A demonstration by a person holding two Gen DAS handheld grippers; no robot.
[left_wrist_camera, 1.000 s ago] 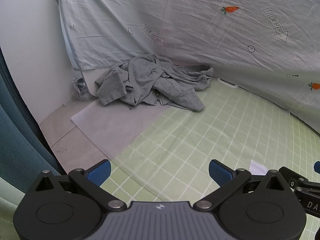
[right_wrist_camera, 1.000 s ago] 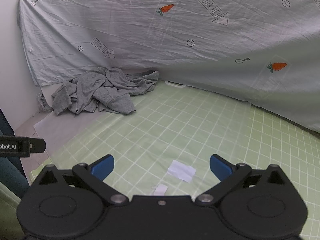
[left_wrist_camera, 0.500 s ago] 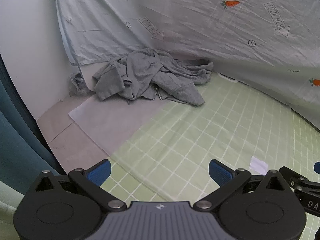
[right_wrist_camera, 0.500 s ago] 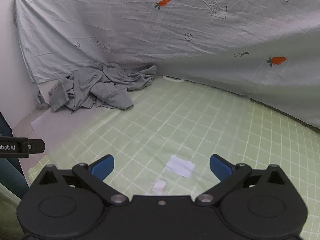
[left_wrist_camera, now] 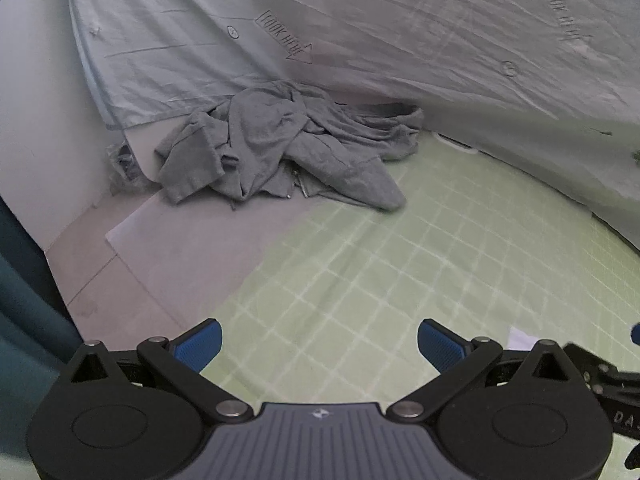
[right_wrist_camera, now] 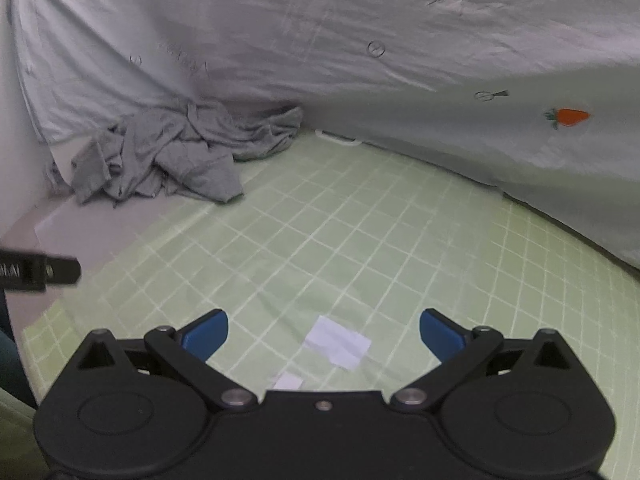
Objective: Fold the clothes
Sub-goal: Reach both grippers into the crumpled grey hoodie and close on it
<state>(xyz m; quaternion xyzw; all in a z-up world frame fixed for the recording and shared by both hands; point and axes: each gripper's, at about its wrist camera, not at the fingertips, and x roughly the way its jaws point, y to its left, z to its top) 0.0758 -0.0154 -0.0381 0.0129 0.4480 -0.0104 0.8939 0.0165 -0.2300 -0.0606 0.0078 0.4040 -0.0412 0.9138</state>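
Both tongs spread and empty, grey garment heaped far off.

The left tongs [left_wrist_camera: 318,344] and right tongs [right_wrist_camera: 324,332] hover above the green checked sheet [right_wrist_camera: 360,232]; the crumpled grey garment [left_wrist_camera: 280,152] lies against the printed backdrop [left_wrist_camera: 360,40], possibly a hoodie; 2 paper scraps [right_wrist_camera: 338,342] lie near.

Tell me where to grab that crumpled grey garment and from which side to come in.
Probably take the grey garment by the flat lobe that spills onto the green checked sheet. It lies low and single-layered nearest both open grippers, so the left gripper can come in straight from the front and pinch its edge; the rest is bunched against the backdrop.
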